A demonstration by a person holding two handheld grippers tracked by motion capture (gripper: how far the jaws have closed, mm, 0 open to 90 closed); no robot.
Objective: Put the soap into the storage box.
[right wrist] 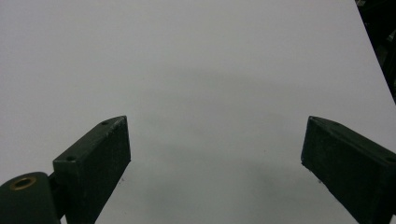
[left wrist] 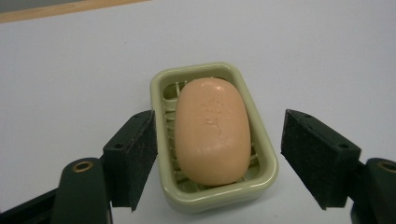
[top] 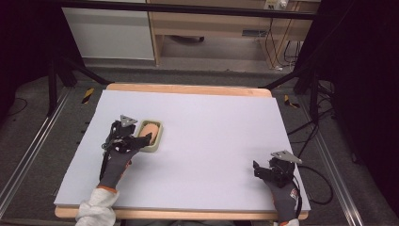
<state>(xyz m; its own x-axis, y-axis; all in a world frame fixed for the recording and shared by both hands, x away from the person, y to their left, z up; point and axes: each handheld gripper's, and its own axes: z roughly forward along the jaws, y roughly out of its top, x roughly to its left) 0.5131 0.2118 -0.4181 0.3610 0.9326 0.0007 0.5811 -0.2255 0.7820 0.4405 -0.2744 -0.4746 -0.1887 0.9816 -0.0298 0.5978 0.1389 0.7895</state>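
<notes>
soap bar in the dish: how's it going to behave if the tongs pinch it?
The soap looks rigid, so it probably won't bend. Its smooth, rounded sides may let it slip or squirt out of flat pads. It lies loose on the ribs of the dish, so it should lift free; the dish looks light and may slide if bumped.

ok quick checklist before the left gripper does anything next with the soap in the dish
1. Soap seated in the dish: ok, it lies flat inside the rim.
2. Left gripper jaws apart: ok, open on either side of the dish, pads not pressing on it.
3. Dish upright on the table sheet: ok.
4. Jaws centred on the soap: ok, roughly, the soap sits midway between them in the left gripper view.
5. Right gripper out of the way: ok, open at the near right part of the sheet.
6. Soap dry or slippery: cannot tell.
</notes>
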